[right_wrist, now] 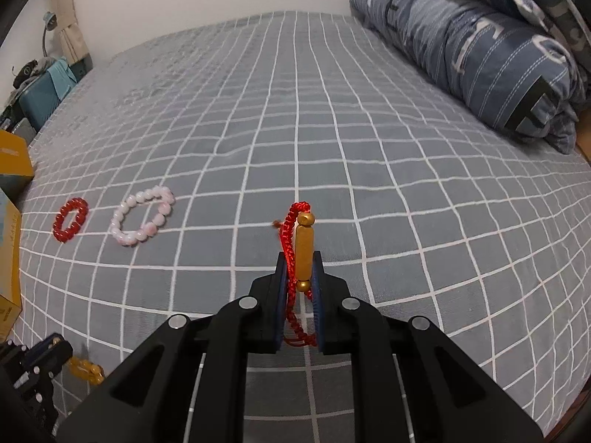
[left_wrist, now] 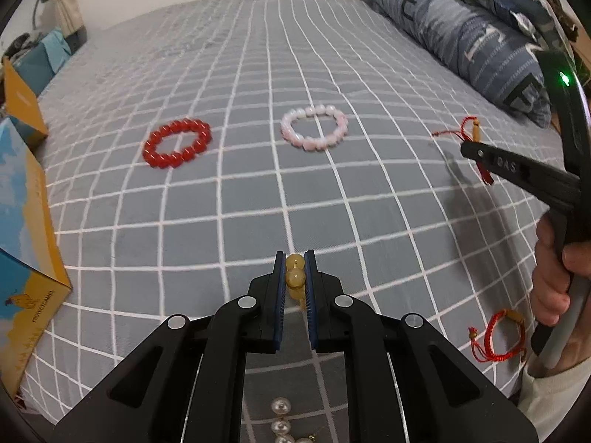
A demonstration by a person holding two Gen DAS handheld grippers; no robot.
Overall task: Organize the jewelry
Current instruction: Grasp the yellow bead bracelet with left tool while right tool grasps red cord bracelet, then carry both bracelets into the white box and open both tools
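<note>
My left gripper (left_wrist: pixel 294 264) is shut on a yellow bead bracelet (left_wrist: pixel 295 277), held above the grey checked bed sheet (left_wrist: pixel 221 203). My right gripper (right_wrist: pixel 300 258) is shut on a red cord bracelet (right_wrist: pixel 291 236) with a gold tube charm (right_wrist: pixel 304 249); it shows in the left wrist view (left_wrist: pixel 471 146) at the right. A red bead bracelet (left_wrist: pixel 177 143) and a pink bead bracelet (left_wrist: pixel 314 127) lie side by side on the sheet ahead. Another red cord bracelet (left_wrist: pixel 496 336) lies near the right hand. A pearl strand (left_wrist: pixel 282 422) lies under the left gripper.
A folded blue quilt (left_wrist: pixel 461 37) lies at the back right of the bed. Yellow and blue cardboard boxes (left_wrist: pixel 26 240) stand along the left edge. The bed's near edge is just below the grippers.
</note>
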